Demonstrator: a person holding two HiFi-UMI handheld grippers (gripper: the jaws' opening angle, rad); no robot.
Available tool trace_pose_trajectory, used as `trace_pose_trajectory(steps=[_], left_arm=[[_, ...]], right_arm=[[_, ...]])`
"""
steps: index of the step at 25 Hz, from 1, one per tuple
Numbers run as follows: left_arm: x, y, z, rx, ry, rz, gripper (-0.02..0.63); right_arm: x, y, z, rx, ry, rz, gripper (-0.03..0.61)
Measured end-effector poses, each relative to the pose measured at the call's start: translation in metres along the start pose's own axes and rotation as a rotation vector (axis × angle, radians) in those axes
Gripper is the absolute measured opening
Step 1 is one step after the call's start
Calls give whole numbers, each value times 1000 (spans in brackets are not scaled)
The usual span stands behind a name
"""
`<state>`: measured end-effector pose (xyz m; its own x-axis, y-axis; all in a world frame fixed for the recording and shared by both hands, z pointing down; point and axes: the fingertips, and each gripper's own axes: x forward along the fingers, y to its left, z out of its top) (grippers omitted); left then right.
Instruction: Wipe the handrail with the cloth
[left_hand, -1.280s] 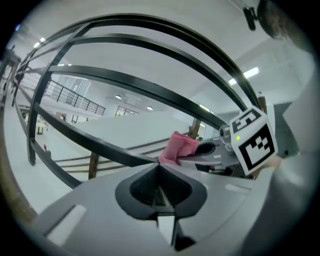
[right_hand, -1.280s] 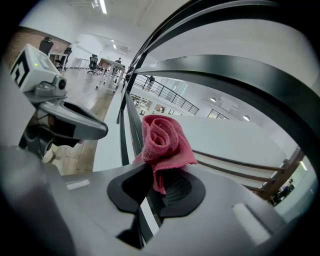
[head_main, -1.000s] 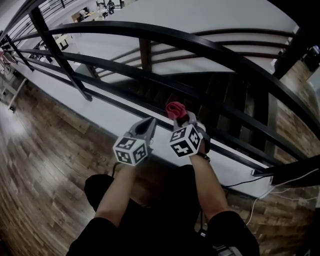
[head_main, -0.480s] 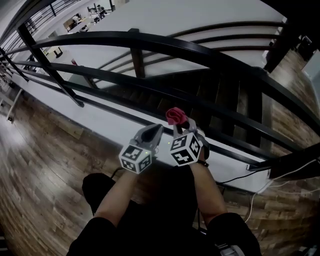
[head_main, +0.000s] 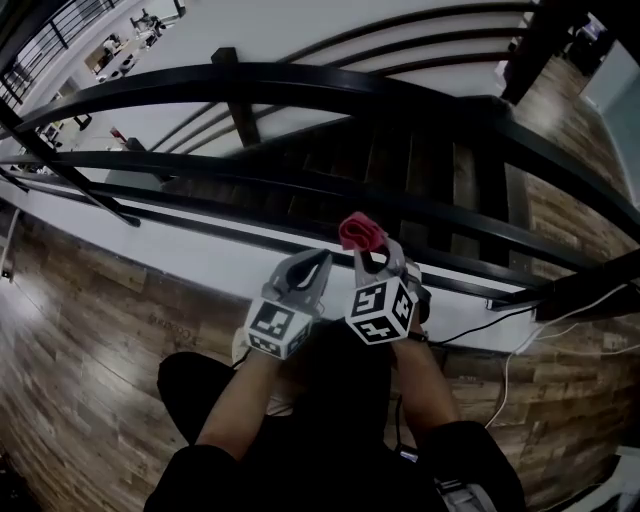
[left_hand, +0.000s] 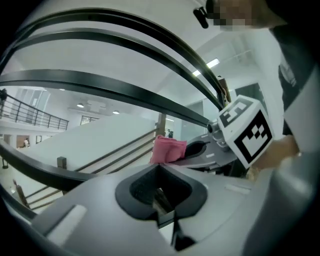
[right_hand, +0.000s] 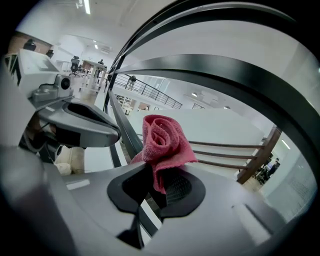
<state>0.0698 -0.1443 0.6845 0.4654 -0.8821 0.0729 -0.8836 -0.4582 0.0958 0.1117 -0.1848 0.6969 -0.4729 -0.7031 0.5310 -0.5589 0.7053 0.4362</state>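
Right gripper: jaws clamped on red cloth, centre frame, apart from the handrail arcing across the upper frame. Left gripper: jaws together, empty. Step: approach, judged. Next: press cloth onto rail.

No legible words, numbers, brands or signs in any view. Only print noted: black-and-white square markers on the left cube of the left tool and the right cube of the right tool. These are patterns only, with no letters or digits.
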Motion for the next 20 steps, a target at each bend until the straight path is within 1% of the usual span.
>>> trace_pose_trajectory(steps=[1,2,4,5,10,16,17,20], left_arm=[[6,-7,0,5,1,-26,0],[11,-12,0,-13,-1,-41,0],[17,-20,1,-74,-12,-60,0],[20,-24,2,-92,-17,-71,0],[38,-45,5,-131,-29,-132,0],[58,-69,0,-131,-13,-164,0],[61,-74,-1,-126,-9,-178,0],[70,-93,-5,-77,1,-231,0]], right_arm=[[-4,-6,-5,16,10,-11,48],[-7,-11,-9,26,18,-20,47],[-13,-19,-18,40,32,-35,47],[-16,-23,-22,45,38,-46,47],[-33,-43,-41,82,54,-104,46],[-49,-59,-61,128,71,-155,48],[-51,-62,-64,136,73,-166,48],[-60,-70,-73,161,82,-204,48]])
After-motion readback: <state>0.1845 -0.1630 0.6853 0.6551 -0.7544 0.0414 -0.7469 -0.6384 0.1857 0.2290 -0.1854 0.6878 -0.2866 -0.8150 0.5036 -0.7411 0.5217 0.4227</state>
